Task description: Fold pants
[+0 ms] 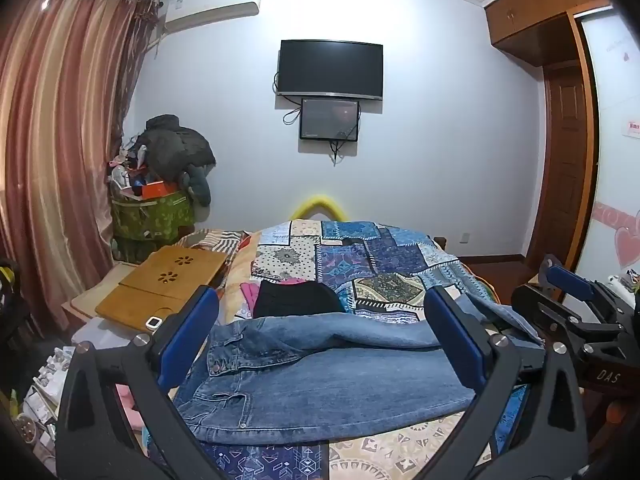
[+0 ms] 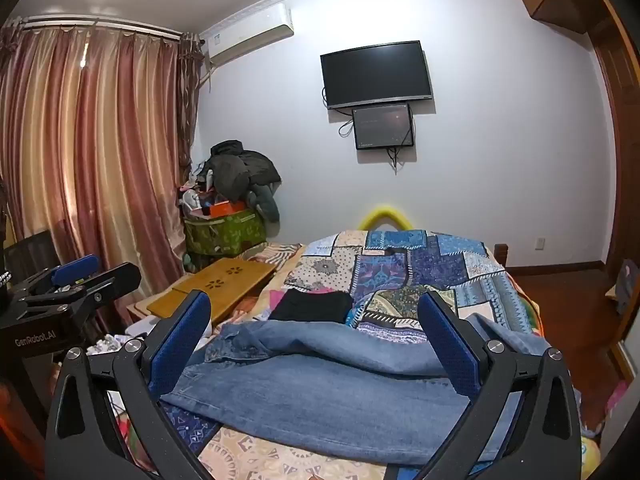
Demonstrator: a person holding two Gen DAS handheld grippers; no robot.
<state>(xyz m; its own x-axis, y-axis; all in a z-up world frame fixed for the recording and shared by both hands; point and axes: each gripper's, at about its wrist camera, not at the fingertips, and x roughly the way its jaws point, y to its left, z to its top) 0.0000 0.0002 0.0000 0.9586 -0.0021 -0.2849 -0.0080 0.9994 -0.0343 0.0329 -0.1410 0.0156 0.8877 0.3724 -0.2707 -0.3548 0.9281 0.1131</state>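
Blue jeans lie across the near end of the patchwork bed cover, waist to the left, legs to the right, one leg lying over the other. My left gripper hovers above them, open, blue pads wide apart and nothing between them. The right wrist view shows the same jeans under my right gripper, which is also open and holds nothing. Each gripper shows at the edge of the other's view: the right gripper and the left gripper.
A folded black garment and pink cloth lie on the bed behind the jeans. A wooden lap desk sits to the left, with a green bag piled with clothes beyond. A wardrobe stands at the right.
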